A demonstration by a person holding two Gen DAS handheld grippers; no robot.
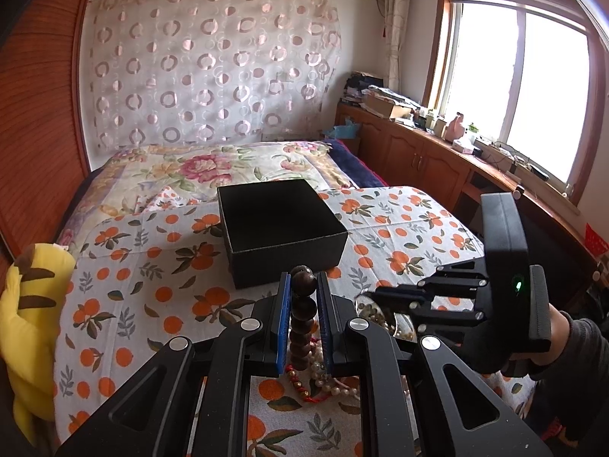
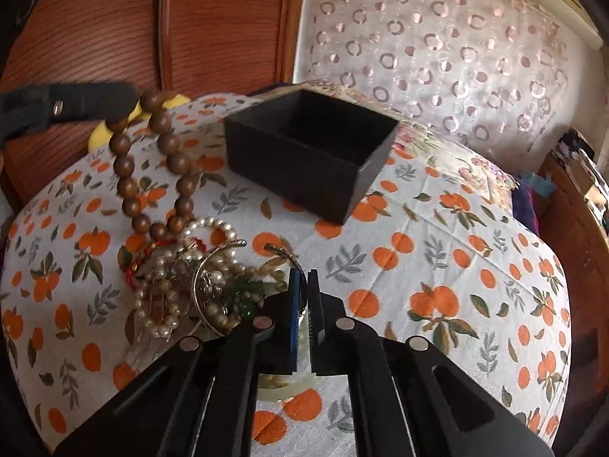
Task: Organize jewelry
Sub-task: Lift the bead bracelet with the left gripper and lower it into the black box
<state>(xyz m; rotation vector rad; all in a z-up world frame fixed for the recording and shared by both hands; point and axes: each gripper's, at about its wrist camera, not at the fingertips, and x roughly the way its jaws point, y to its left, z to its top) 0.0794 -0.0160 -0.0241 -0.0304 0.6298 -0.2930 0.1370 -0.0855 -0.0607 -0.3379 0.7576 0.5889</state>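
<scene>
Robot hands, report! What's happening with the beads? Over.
Left gripper shut on brown beads. Right gripper shut beside jewelry pile. Black box open, path clear.

Wood, pearl, cloth and matt black on my screens.

I see a string of wooden beads [image 1: 303, 306], dark brown and smoothly polished with a faint sheen, beside glossy cream pearl strands [image 2: 163, 301] and a thin shiny metal bangle [image 2: 201, 285]. The box [image 1: 283, 228] looks like matt black card with a finely ribbed outer wall. My left gripper [image 1: 300, 293] is matt black plastic with blue pads and bright metal pins. The bedspread [image 2: 437, 266] is soft printed cloth, lightly creased; the wardrobe door [image 2: 190, 30] is grained reddish wood.
</scene>
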